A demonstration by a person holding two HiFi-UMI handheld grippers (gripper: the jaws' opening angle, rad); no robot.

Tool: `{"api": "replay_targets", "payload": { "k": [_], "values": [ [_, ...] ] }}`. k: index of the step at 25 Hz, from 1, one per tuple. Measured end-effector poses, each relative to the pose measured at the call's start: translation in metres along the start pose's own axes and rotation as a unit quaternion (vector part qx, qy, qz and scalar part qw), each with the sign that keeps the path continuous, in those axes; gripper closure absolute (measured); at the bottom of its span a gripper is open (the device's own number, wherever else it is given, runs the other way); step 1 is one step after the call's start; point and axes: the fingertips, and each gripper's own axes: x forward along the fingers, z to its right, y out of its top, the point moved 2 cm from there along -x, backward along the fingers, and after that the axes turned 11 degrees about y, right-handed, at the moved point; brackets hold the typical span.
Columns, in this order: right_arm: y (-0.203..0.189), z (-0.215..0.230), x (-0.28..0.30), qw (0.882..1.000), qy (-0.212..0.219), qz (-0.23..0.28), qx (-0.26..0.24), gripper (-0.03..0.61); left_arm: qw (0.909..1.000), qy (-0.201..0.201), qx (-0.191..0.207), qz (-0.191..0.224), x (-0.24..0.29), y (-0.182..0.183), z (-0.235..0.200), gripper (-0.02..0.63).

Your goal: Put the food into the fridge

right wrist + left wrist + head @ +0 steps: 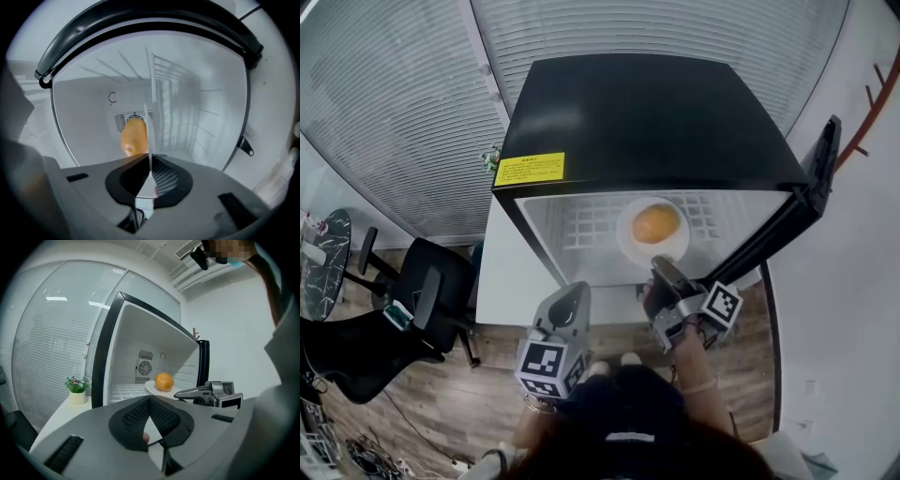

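My right hand-held gripper is clamped on the near rim of the round white plate. The plate carries the round orange fruit inside the open black fridge. My left hand-held gripper is closed, empty, outside it.

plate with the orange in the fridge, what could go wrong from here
The right tool pinches the plate only by its near rim, so a tilt could roll the orange off. The plate sits near the front of the shelf; let go there, it might slide out or catch the door.
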Motion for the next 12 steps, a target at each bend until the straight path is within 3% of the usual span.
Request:
{"api": "replay_targets", "payload": {
  "k": [12],
  "values": [
    [0.007,-0.001,0.014,1.0,0.002,0.002,0.015,0.561,0.9999,0.012,-0.003,-0.002,0.005,0.001,-0.004,0.601]
  ]
}}
